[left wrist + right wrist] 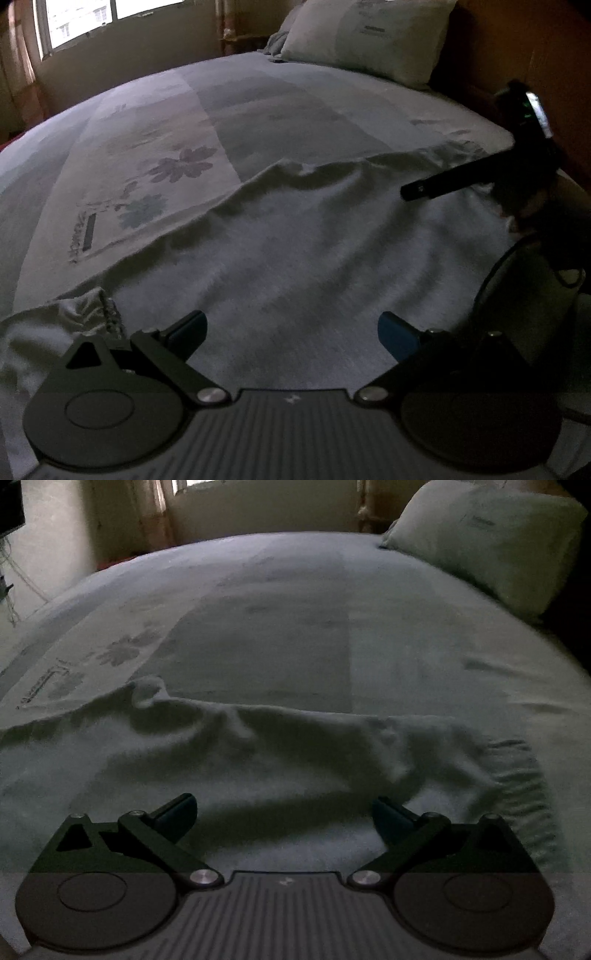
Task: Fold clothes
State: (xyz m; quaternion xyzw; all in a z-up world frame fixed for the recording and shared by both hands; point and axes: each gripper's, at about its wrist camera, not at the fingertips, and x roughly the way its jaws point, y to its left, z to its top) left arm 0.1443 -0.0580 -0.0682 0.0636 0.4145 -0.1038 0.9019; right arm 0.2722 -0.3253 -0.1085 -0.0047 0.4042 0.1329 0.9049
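**Two open tools over one garment on the bed**

Nearest in the left wrist view, the left tool (291,332) hangs low over the cloth with its two fingers spread wide, nothing between them. Its blue-padded fingertips (397,334) point forward across the fabric. In the right wrist view the right tool (284,812) sits in the same pose: level, aimed along the bed, jaws wide apart and empty, just above the cloth.

Under both lies one pale grey garment (295,251), spread mostly flat on the bed (258,110) with soft wrinkles running across it. One ribbed, gathered edge (94,310) shows bunched just left of the left tool; another ribbed edge (524,775) shows at the garment's right end in the right view. The far border of the garment forms an uneven ridge with a small raised fold (147,692).

From the left camera, the right tool appears side-on at the right edge as a dark bar reaching in over the garment's far right part; a hand behind it is too dark to make out.

Beyond the garment, the bedsheet is bare, printed with broad panels and two leaf-like motifs (184,164). At the head of the bed rests one pillow (369,33). A window (81,18) shows behind, top left.
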